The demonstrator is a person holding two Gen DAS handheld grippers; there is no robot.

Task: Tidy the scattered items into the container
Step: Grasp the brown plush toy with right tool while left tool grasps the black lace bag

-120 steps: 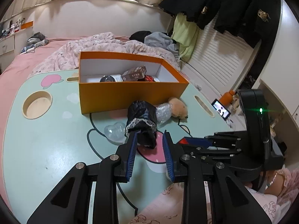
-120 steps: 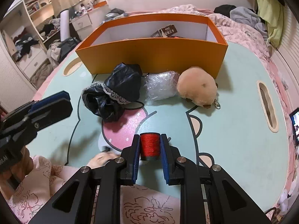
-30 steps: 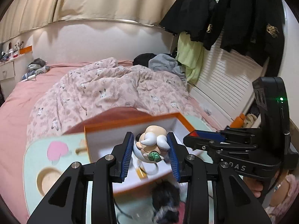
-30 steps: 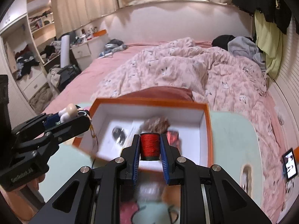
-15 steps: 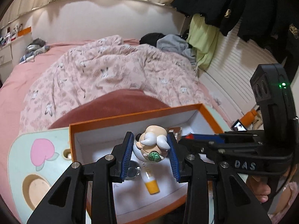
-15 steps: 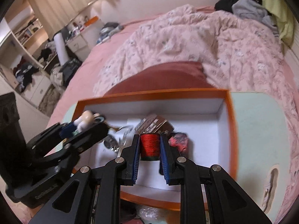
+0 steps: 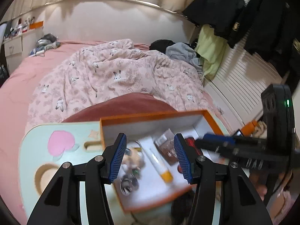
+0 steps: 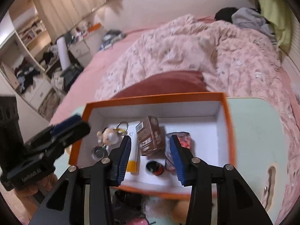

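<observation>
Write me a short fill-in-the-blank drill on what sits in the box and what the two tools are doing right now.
1. The box has an outer wall coloured ____.
2. The red spool of thread lies ____ the box.
3. The right tool, whose jaws have just been opening, holds ____.
4. The small figurine lies loose in the box, so the left tool is ____.

Missing words: orange; inside; nothing; open

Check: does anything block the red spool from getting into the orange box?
Nothing visible does. The spool already lies on the floor of the box, beside the brown carton. The right tool, whose jaws have just been opening, grips nothing.
</observation>
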